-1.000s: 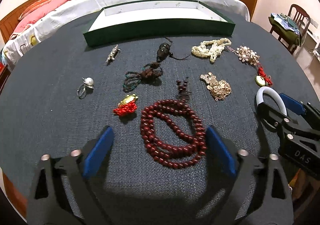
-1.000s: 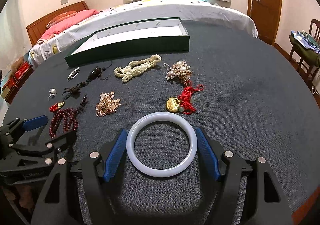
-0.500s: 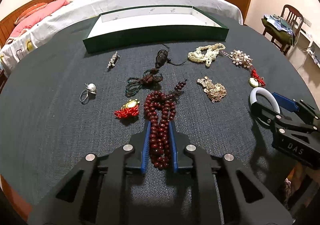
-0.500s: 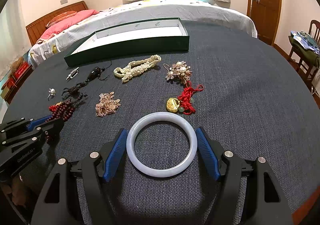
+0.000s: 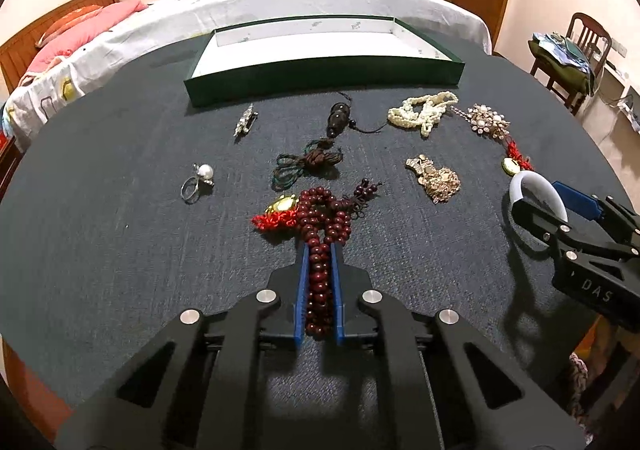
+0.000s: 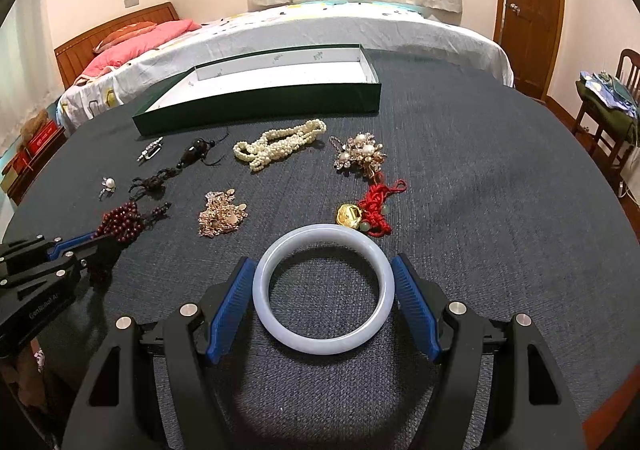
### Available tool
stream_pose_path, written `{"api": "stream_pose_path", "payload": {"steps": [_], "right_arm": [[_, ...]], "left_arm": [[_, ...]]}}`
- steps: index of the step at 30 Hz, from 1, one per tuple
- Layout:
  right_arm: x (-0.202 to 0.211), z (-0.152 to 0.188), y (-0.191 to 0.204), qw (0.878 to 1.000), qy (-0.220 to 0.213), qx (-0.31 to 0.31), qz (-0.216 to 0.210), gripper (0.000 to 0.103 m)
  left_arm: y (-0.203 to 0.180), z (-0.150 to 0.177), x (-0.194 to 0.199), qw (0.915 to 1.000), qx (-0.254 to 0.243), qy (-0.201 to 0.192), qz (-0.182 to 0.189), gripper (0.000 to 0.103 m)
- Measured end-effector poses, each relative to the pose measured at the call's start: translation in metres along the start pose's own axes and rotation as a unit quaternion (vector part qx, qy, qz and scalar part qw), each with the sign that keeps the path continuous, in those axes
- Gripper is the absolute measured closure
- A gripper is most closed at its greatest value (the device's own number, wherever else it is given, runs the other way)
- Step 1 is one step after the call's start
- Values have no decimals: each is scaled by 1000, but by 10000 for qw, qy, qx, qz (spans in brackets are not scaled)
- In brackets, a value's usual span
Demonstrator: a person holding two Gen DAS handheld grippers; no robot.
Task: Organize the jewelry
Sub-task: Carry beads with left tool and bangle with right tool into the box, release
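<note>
Closing in over the last second, my left gripper [image 5: 319, 282] now has its blue pads clamped on the dark red bead necklace [image 5: 322, 226], which has bunched into a narrow strand between them on the dark cloth table [image 5: 120, 250]. My right gripper [image 6: 324, 292] has not shifted: its jaws stand wide on either side of the pale jade bangle [image 6: 323, 288], pads just beside the rim, and I cannot tell whether they touch it. Just past the beads lies a gold charm with red tassel [image 5: 276, 212]. Farther on, a pearl ring [image 5: 198, 180], a gold filigree piece [image 5: 434, 178] and a pearl strand [image 5: 422, 114]. Farthest, the green tray [image 5: 320, 74] lies empty against the bed [image 5: 280, 6].
</note>
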State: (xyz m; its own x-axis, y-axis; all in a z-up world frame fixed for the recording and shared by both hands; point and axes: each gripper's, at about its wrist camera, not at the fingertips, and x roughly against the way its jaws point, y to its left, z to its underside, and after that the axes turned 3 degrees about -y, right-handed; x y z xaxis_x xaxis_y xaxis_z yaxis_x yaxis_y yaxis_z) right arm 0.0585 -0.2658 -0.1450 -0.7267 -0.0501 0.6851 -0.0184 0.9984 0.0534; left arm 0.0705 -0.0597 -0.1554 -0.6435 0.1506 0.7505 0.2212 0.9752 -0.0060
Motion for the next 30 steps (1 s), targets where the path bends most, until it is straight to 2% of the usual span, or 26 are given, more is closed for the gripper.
{"api": "stream_pose_path", "payload": {"steps": [18, 26, 30], "right_arm": [[8, -3, 4, 9999, -109, 53, 62, 35], [14, -7, 4, 9998, -202, 18, 30, 35], [22, -14, 6, 9995, -317, 28, -3, 35]], "left_arm": [[3, 2, 6, 10000, -10, -47, -63, 92], [2, -3, 20, 9998, -19, -189, -20, 93], [3, -12, 34, 9992, 14, -399, 42, 93]]}}
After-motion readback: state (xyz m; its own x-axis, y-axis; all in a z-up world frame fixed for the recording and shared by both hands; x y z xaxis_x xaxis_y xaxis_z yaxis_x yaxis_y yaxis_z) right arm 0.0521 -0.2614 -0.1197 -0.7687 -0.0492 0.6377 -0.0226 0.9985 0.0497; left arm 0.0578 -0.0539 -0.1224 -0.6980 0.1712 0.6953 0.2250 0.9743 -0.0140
